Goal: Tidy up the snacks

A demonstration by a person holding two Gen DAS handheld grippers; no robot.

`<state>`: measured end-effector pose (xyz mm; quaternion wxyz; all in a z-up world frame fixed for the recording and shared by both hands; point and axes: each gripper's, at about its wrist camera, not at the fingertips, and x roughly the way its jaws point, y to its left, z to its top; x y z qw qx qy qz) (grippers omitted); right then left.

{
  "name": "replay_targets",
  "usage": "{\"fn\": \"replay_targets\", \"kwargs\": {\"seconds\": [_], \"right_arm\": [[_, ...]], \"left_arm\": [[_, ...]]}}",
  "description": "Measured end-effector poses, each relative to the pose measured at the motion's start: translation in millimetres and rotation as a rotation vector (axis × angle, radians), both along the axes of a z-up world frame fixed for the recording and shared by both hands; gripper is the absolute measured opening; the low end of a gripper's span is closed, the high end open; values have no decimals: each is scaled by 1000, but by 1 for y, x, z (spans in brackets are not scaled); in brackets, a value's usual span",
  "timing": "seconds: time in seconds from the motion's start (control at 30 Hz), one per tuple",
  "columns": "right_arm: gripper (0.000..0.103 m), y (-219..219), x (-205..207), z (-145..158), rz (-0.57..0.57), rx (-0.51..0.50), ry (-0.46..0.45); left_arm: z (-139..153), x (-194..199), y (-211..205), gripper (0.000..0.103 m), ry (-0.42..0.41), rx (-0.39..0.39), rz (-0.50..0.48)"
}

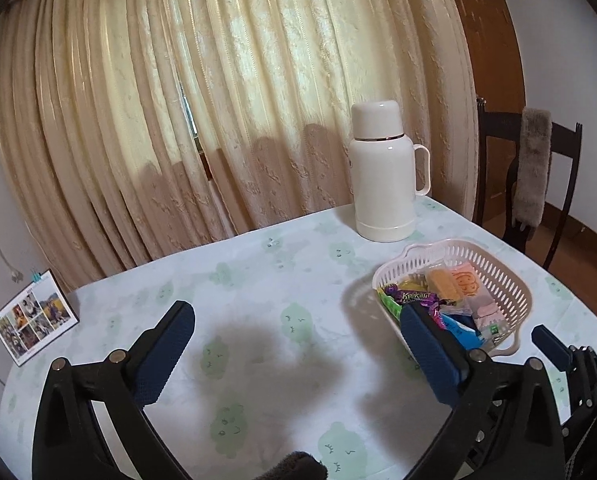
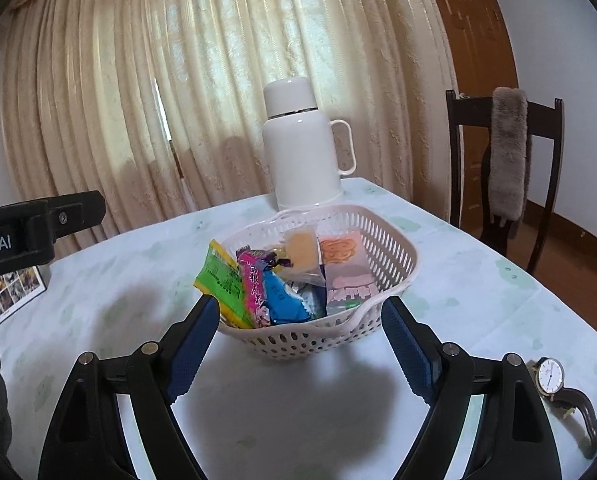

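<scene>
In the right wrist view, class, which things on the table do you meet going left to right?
Photo card → green snack packet → pink packet → blue packet, these three in the basket → wristwatch.

Soft daylight, strong fisheye curvature

Light is filtered through the curtain (image 1: 218, 100) behind the table's far edge; soft shadows are cast on the tablecloth (image 1: 278, 280) toward its near edge. Corners are vignetted black; focus is mildly soft.
</scene>
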<state>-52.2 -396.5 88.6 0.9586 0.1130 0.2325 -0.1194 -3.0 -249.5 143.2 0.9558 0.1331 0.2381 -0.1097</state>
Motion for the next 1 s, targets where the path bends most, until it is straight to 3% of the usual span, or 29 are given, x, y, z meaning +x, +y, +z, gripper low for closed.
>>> {"fn": "replay_targets", "kwargs": {"seconds": [0.63,1.0], "right_arm": [[84,-5,1,-3,-17,16,27],[84,-5,1,-3,-17,17,31]], "left_arm": [[-13,1,-8,103,14,54,-15],[-23,4,-12,103,0,125,-1]]}}
